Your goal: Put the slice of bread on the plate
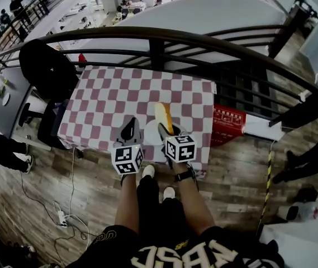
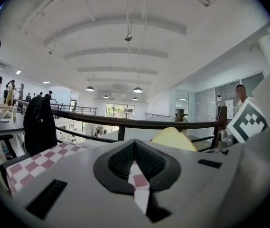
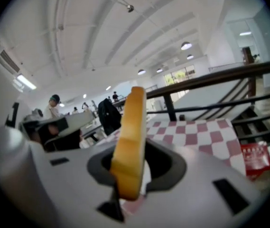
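A yellow-crusted slice of bread [image 1: 162,115] stands on edge in my right gripper [image 1: 163,128], which is shut on it over the near edge of the red-and-white checkered table [image 1: 142,96]. In the right gripper view the slice of bread [image 3: 130,141] rises upright between the jaws of the right gripper [image 3: 134,151]. A white plate [image 1: 150,135] lies on the cloth between the two grippers. My left gripper [image 1: 129,123] hovers just left of the plate, its jaws together with nothing in them. In the left gripper view the bread [image 2: 173,139] shows beyond the left gripper [image 2: 134,145].
A dark curved railing [image 1: 164,38] runs behind the table. A black coat on a chair [image 1: 48,67] stands at the table's left. A red box [image 1: 226,124] sits on the wooden floor to the right. Cables and a power strip [image 1: 62,219] lie at the lower left.
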{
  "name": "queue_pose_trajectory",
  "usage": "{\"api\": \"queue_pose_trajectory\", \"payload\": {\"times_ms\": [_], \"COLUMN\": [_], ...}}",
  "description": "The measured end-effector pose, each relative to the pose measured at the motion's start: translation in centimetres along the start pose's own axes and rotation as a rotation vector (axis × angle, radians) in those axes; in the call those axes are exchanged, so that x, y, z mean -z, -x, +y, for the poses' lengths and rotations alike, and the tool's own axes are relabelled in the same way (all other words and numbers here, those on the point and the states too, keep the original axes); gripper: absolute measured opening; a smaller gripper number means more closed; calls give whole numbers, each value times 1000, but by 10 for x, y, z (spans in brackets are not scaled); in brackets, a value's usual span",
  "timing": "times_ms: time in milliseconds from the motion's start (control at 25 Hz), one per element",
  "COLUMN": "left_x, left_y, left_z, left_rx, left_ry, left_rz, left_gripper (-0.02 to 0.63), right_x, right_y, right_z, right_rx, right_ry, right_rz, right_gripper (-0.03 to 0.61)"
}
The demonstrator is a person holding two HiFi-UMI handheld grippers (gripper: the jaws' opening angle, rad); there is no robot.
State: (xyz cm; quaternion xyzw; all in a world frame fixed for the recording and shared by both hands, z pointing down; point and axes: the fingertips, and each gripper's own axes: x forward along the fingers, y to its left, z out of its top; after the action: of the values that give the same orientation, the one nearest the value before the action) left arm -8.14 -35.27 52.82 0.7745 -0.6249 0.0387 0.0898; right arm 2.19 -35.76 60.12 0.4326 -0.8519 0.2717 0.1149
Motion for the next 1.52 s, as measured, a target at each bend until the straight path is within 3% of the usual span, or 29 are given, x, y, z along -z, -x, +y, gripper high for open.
{"api": "queue_pose_trajectory", "payload": {"times_ms": [320, 720, 1280, 1520], "left_x": [50, 86, 105, 96], "left_y": [-25, -45, -68, -77], "left_z": [17, 27, 45, 57], "left_rx": [22, 62, 81, 43], "left_ry": [39, 61, 82, 68], "left_rz": [115, 208, 259, 237], "left_gripper": [18, 18, 18, 18], "right_x": [74, 139, 172, 177], "right_y": [-46, -85, -119, -121], "right_z": [-19, -21, -23, -31], "right_rx": [9, 22, 55, 92], "right_ry": [-168, -327, -440, -470], "right_rz": [163, 303, 416, 432], "right_gripper": [97, 97, 97, 97]}}
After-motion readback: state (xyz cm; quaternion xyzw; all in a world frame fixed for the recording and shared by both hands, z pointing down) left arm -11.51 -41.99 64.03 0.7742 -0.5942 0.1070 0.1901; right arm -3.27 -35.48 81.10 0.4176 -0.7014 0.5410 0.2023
